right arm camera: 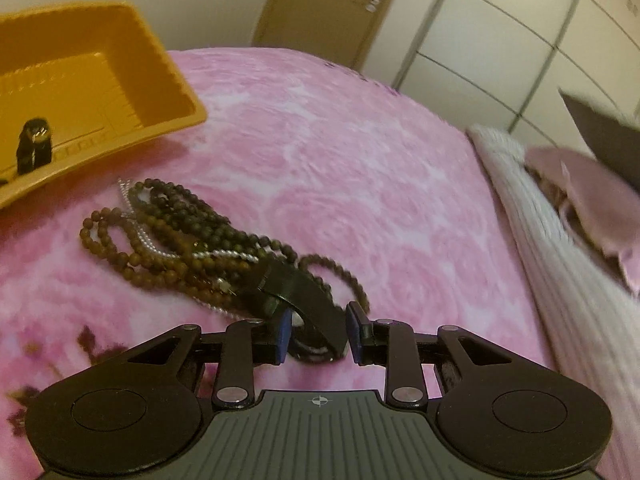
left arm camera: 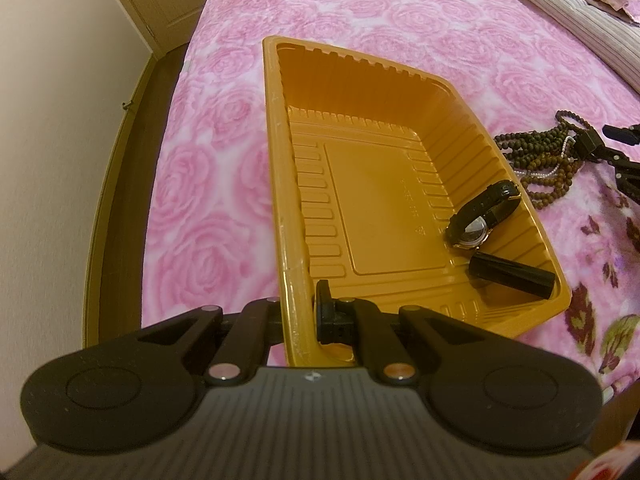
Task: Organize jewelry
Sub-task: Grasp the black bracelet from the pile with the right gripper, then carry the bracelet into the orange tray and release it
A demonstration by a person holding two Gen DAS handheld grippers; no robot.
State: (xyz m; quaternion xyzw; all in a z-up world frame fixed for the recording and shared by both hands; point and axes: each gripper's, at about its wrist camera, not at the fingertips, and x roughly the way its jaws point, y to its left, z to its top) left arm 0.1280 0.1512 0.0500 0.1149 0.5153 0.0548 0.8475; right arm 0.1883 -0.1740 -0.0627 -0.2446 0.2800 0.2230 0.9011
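Left gripper (left arm camera: 308, 316) clamps the orange tray's (left arm camera: 276, 160) near rim on the pink bedspread (left arm camera: 400, 12), while the right gripper (right arm camera: 318, 338), part open, straddles a black piece (right arm camera: 308, 300), seemingly untouched, beside beads (right arm camera: 168, 240) near the tray.

Both wrist views look down close, sharing the orange tray (left arm camera: 276, 168) and beads (right arm camera: 168, 240).
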